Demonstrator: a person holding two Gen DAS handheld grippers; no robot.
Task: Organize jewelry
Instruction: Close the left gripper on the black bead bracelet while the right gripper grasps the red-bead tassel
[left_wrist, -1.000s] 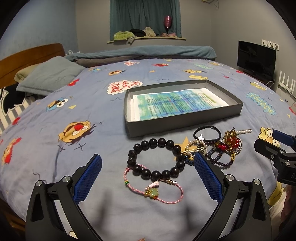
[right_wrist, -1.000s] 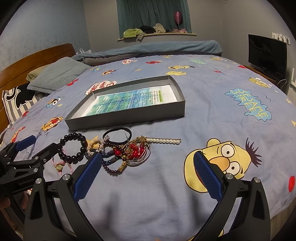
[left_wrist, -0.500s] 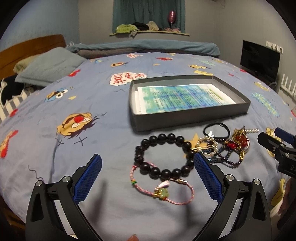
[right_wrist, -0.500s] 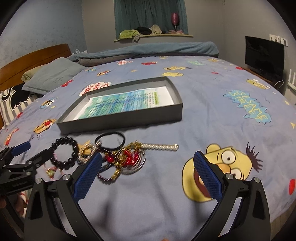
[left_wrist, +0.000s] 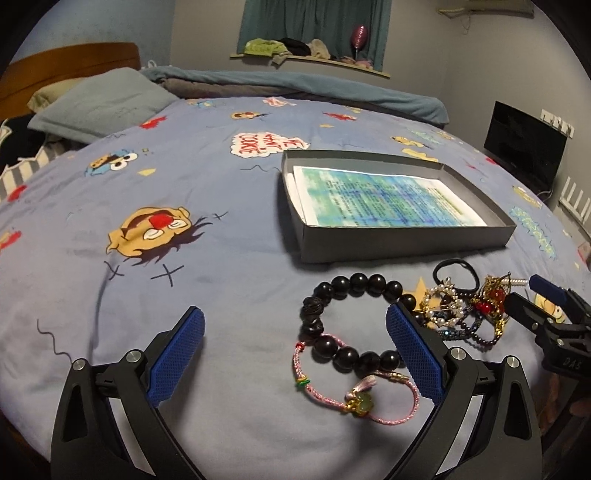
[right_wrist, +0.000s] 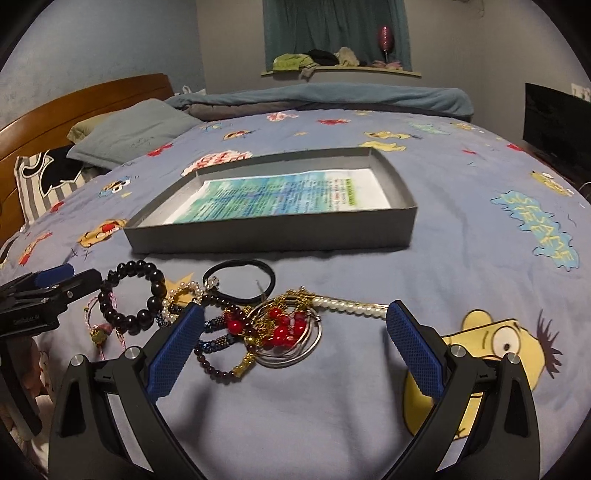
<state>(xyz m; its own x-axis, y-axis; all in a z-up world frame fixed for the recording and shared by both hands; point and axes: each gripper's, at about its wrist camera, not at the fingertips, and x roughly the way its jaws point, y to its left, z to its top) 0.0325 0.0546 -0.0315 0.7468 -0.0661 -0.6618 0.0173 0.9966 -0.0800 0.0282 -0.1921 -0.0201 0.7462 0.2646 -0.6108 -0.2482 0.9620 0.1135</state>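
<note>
1. Left gripper (left_wrist: 295, 343): jaws wide apart, holding nothing, above the bedspread (left_wrist: 221, 229).
2. Right gripper (right_wrist: 295, 339): jaws wide apart, holding nothing.
3. Black bead bracelet (left_wrist: 351, 321), pink cord bracelet (left_wrist: 354, 387) and tangled jewelry pile (right_wrist: 273, 325) lie just in front of the gray box (right_wrist: 273, 232).

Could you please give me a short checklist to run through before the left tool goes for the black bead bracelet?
1. Left tool open wide: ok.
2. Black bead bracelet lies free of the tangled pile: cannot tell; its right side is hidden behind a tool finger.
3. Pink cord bracelet clear of the beads: not ok; it overlaps them.
4. Grey box open, only a printed sheet inside: ok.
5. Right tool open and holding nothing: ok.
</note>
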